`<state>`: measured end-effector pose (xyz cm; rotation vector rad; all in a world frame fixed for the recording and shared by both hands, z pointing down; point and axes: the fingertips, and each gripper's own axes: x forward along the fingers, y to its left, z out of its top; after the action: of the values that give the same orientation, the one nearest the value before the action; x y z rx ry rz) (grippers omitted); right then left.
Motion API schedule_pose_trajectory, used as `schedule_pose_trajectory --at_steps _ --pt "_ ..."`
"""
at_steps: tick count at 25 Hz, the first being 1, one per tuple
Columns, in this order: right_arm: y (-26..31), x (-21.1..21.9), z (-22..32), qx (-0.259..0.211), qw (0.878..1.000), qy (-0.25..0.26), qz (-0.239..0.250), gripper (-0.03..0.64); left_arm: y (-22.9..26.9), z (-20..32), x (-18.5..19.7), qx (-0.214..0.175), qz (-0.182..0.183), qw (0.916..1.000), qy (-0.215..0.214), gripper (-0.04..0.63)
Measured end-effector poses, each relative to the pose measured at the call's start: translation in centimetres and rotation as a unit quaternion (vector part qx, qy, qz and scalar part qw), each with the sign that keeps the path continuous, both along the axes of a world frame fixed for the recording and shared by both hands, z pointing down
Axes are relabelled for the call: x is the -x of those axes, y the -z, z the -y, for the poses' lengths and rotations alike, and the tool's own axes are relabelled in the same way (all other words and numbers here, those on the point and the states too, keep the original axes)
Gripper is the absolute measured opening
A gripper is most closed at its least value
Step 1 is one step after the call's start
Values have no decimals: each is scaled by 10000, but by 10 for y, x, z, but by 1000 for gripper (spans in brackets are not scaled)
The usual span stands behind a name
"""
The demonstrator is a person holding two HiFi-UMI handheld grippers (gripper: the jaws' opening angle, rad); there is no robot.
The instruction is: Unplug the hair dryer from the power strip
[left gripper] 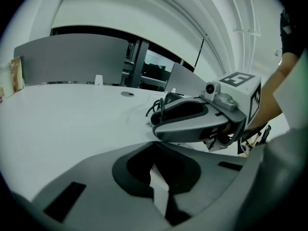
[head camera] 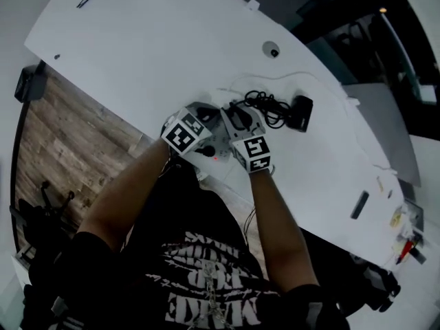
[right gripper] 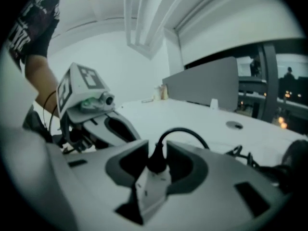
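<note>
White plastic power strip (right gripper: 151,189); blk round plug (right gripper: 156,163); grey plastic left gripper (left gripper: 156,150), right gripper (right gripper: 157,148); marker cubes (head camera: 184,133) b/w squares; white curved tabletop (head camera: 172,47); brown wood-grain floor (head camera: 62,143).

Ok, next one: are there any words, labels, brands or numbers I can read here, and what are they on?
No text here can be read for certain.
Shirt print: white lettering on black, upside down in the head view, too blurred to read.
Marker cubes: black-and-white square patterns, no words.
Power strip: no label can be made out.
</note>
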<state>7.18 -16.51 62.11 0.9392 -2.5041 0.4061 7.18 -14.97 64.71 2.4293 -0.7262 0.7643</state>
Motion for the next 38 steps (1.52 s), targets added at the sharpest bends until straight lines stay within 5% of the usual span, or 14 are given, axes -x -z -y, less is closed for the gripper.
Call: schedule_pose_trajectory --at_steps 5,10,15,19,24,38 --pt "-10 -17 -26 301 9992 -40 -275 166 0 2 6 -251 390 9989 18 25" --pt "46 -58 -55 2 9955 -824 471 169 50 -3 30 -850 207 9948 525 25" --pt "148 -106 -90 -810 9801 -1570 906 67 174 -22 71 -1867 -636 9682 1538 25" --pt "198 -132 -117 -1352 9677 -1844 1059 43 238 -46 78 -2416 -922 9508 1709 25" --pt "214 -138 -128 -1533 9657 -1780 1103 43 263 -57 76 -2360 -1121 9463 1903 25" --pt "218 -114 -135 -1343 9753 -1197 1281 43 264 -77 84 -2355 -830 9473 2005 25"
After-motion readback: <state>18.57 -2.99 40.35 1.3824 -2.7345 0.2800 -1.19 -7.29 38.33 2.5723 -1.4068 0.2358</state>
